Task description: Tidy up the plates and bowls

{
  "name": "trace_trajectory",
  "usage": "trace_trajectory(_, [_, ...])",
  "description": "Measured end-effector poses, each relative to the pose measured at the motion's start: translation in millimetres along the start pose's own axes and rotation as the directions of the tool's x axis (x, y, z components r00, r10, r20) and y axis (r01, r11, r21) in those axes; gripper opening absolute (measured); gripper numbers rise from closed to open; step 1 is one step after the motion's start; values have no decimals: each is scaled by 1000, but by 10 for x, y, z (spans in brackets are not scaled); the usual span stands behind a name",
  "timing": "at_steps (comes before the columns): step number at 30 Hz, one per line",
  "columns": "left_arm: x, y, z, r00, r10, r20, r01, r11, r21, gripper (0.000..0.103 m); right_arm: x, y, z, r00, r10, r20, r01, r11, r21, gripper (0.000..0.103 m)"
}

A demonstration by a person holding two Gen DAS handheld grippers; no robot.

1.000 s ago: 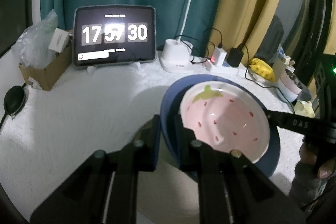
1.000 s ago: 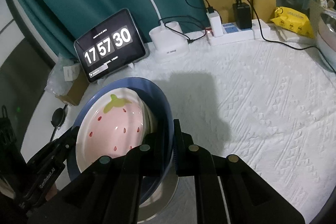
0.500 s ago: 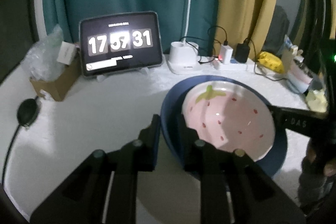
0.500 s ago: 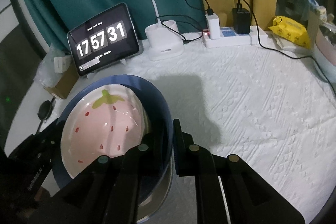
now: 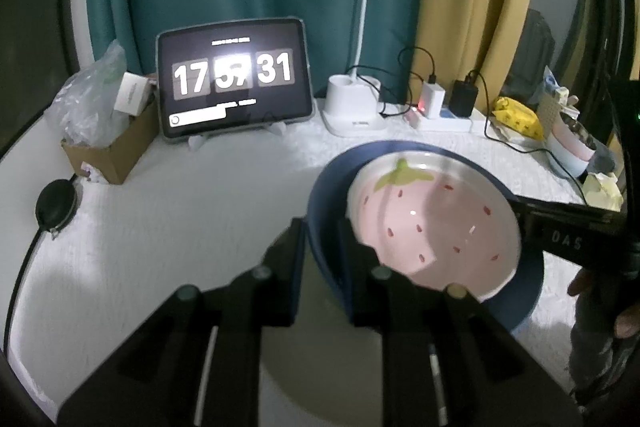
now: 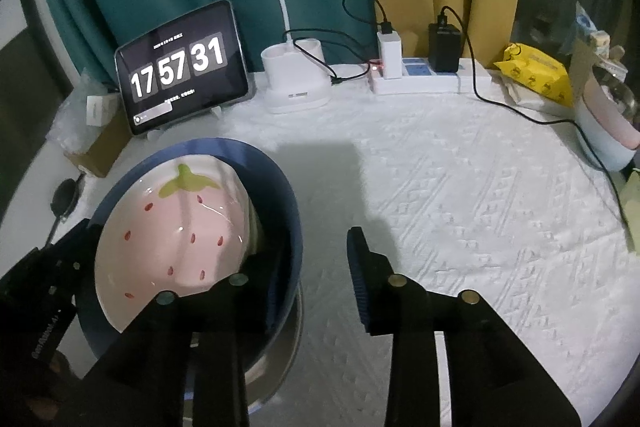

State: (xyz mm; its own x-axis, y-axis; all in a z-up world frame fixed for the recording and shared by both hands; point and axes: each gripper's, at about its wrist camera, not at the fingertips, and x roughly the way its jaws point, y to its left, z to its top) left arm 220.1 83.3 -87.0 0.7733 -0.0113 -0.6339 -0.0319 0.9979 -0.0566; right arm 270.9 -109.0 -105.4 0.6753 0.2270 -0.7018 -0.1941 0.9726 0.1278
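Observation:
A pink strawberry-patterned plate [image 5: 432, 227] lies inside a dark blue bowl [image 5: 324, 187]; both also show in the right wrist view, the plate [image 6: 172, 227] and the bowl [image 6: 284, 195]. A pale dish [image 6: 276, 359] shows under the blue bowl. My left gripper [image 5: 322, 247] is shut on the blue bowl's near rim. My right gripper [image 6: 316, 275] is open: its left finger sits inside the bowl's rim, its right finger [image 6: 360, 279] stands apart outside it.
At the back of the white cloth [image 6: 460, 207] stand a tablet clock [image 5: 234, 83], a desk lamp base [image 5: 352, 107], a power strip with chargers [image 6: 420, 75], a yellow packet [image 6: 536, 75] and a cardboard box [image 5: 108, 147]. A cup [image 6: 608, 131] stands far right.
My right gripper has opened and let go of the blue bowl's rim. The left gripper stays shut on the rim. The clock went from 17:57:30 to 17:57:31.

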Motion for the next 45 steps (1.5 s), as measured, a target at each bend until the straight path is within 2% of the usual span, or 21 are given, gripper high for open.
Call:
trace_trajectory(5, [-42,-7,-20,1000,-3,-2,3,1000,-3,19,-52,-21,-13,1000,-18,11,18,1000,4,42])
trace_trajectory(7, [-52,-5,-31,1000,0,-8,0,1000,-8,26,-76,-33,-20,1000,-20,17,20,1000,8,44])
trace_trajectory(9, [-75,11,-42,1000,23,-12,-23,1000,-16,43,-100,-46,-22,1000,-19,13,19,1000,6,44])
trace_trajectory(10, [-84,31,-48,1000,29,-11,-29,999,-23,47,-102,-48,-23,1000,-19,11,19,1000,1,45])
trace_trajectory(13, [-96,89,-72,1000,21,-18,-22,998,-53,54,-147,-73,-49,999,-23,24,23,1000,5,53])
trace_trajectory(17, [-187,59,-100,1000,28,3,-28,998,-49,60,-242,-100,-76,999,-27,45,27,1000,5,55])
trace_trajectory(24, [-412,-53,-133,999,17,51,-14,999,-42,86,-433,-167,-155,995,-47,90,46,999,11,57])
trace_trajectory(29, [-583,-146,-165,997,-8,82,12,999,-44,91,-567,-240,-253,993,-55,103,53,998,20,57])
trace_trajectory(34, [-754,-260,-198,994,-15,112,19,999,-31,91,-753,-309,-366,989,-65,130,62,998,27,57])
trace_trajectory(38, [-923,-365,-234,989,-40,144,42,999,-16,91,-944,-342,-442,986,-42,163,38,999,27,57])
trace_trajectory(43, [-1122,-485,-252,982,-42,183,41,999,7,91,-1217,-344,-518,974,-76,216,76,997,4,57])
trace_trajectory(45, [-1210,-544,-272,977,-80,199,76,997,28,91,-1306,-349,-554,970,-84,228,86,996,2,58])
